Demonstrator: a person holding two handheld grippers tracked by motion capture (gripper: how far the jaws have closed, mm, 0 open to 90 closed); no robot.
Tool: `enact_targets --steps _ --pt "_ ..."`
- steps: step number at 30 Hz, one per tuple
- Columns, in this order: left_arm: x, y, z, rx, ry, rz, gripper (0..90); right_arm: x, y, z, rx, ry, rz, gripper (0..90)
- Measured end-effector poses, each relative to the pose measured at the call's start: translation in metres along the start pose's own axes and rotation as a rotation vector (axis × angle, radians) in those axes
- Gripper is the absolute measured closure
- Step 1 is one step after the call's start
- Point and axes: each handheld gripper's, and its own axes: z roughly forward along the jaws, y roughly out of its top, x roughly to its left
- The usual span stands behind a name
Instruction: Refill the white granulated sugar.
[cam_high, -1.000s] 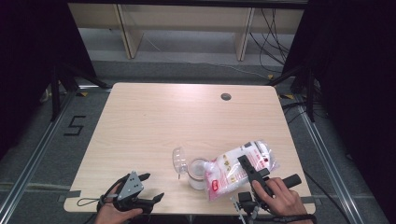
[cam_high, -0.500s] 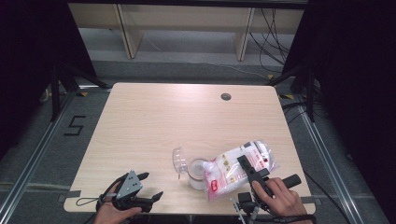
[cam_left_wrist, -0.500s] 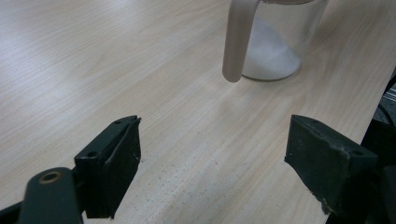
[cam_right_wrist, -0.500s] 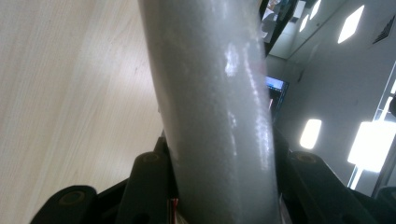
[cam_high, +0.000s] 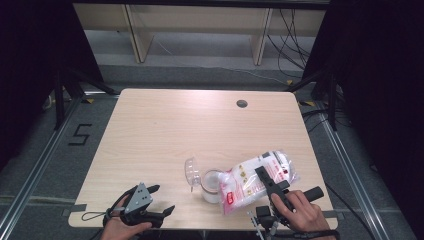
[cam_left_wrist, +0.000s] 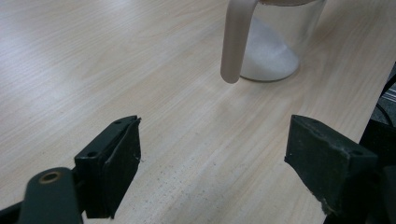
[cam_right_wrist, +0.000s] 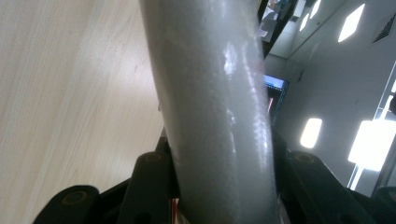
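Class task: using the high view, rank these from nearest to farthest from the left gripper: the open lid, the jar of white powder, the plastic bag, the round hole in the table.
1. Open lid, just right and ahead.
2. Jar, right.
3. Plastic bag, further right.
4. Round hole, far side.

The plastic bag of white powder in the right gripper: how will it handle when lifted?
Probably floppy: the bag looks soft and crinkled, bulging around the right gripper. Its fill would likely slump toward the low end over the clear jar. The glossy film in the right gripper view may be slippery.
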Motion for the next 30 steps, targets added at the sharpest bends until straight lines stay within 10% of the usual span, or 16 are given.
enact_targets --steps 30 --pt "-0.0005 -0.0005 0.0007 -0.002 -0.006 0.001 17.8 0.0004 0.0022 -0.0006 -0.014 0.009 0.001 67.0"
